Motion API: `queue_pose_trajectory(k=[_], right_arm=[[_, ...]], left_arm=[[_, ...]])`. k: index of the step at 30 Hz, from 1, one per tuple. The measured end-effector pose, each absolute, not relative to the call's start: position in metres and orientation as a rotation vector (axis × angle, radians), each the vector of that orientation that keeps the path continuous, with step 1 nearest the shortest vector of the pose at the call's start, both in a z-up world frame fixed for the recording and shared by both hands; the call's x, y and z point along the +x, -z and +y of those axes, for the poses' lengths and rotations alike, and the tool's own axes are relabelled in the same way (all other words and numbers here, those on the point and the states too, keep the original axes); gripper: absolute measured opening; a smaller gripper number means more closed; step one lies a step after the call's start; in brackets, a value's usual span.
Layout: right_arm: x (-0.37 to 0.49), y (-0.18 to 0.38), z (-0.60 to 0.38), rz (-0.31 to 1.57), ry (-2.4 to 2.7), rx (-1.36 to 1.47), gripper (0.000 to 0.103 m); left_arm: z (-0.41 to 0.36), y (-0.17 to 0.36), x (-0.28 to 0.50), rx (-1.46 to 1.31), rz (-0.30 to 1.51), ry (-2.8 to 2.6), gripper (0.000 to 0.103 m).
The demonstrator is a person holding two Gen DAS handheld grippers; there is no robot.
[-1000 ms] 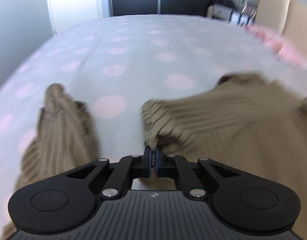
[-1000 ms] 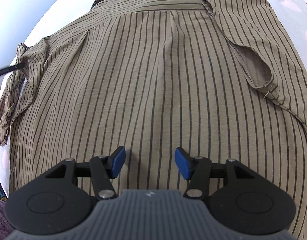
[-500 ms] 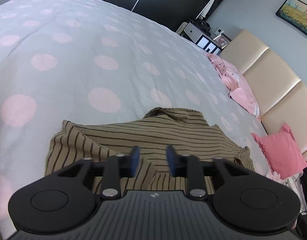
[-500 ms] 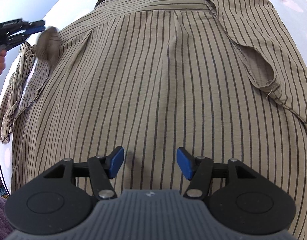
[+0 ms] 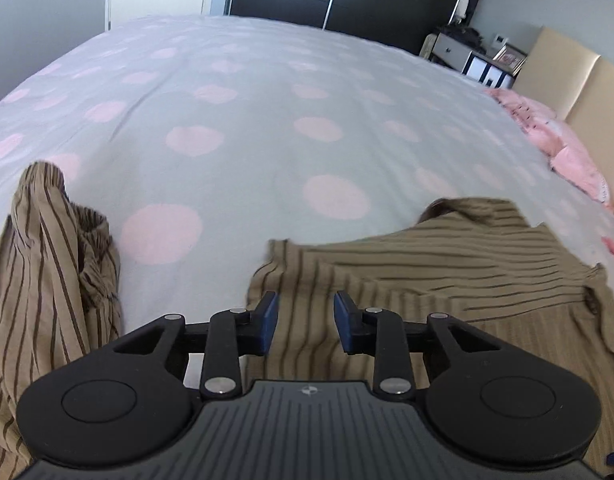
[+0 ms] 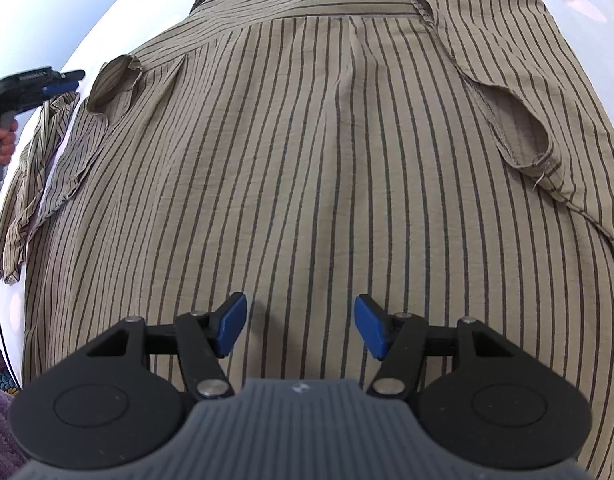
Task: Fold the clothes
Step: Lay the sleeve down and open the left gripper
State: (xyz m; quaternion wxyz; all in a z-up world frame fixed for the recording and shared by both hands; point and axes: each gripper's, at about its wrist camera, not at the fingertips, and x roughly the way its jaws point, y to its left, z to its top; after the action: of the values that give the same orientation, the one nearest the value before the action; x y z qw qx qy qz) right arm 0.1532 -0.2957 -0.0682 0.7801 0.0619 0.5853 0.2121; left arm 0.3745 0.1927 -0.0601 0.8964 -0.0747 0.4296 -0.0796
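Shirt, tan with dark stripes: lies back-up and flat on the bedspread, collar at the far edge, body smoothed wide so I can fold it in panels.

Right sleeve: turned in over the back, cuff resting on the body; that side's fold looks done.

Left sleeve: trails off the shirt's edge onto the bedspread, rumpled, not yet folded in.

Left gripper: held low over the shoulder cloth, jaws closing with a gap between them; fabric sits beneath the pads, nothing pinched. My guess is I am lining up a fresh hold for the left-side fold.

Right gripper: jaws spread wide, empty, hovering over the lower back, kept clear to leave the flattened cloth undisturbed.

Pink pillows: at the headboard, well apart.
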Motion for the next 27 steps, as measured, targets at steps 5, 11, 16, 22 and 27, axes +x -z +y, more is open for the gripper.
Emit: queue_pose_trajectory(k=[5, 11, 16, 22, 27], right_arm=[[0.155, 0.071, -0.297, 1.272, -0.461, 0.141, 0.065], [0.158, 0.072, -0.297, 1.285, -0.474, 0.142, 0.070], [0.164, 0.073, -0.296, 1.290, -0.470, 0.153, 0.072], [0.167, 0.074, -0.296, 1.292, -0.474, 0.156, 0.073], [0.168, 0.076, -0.294, 1.290, -0.479, 0.158, 0.074]], left_arm=[[0.192, 0.091, 0.394, -0.115, 0.900, 0.110, 0.028], [0.201, 0.101, 0.429, -0.140, 0.830, 0.002, 0.027], [0.212, 0.088, 0.449, -0.157, 0.785, -0.091, 0.027], [0.207, 0.057, 0.427, -0.172, 0.779, 0.012, 0.027], [0.170, 0.043, 0.376, -0.022, 0.794, 0.085, 0.026]])
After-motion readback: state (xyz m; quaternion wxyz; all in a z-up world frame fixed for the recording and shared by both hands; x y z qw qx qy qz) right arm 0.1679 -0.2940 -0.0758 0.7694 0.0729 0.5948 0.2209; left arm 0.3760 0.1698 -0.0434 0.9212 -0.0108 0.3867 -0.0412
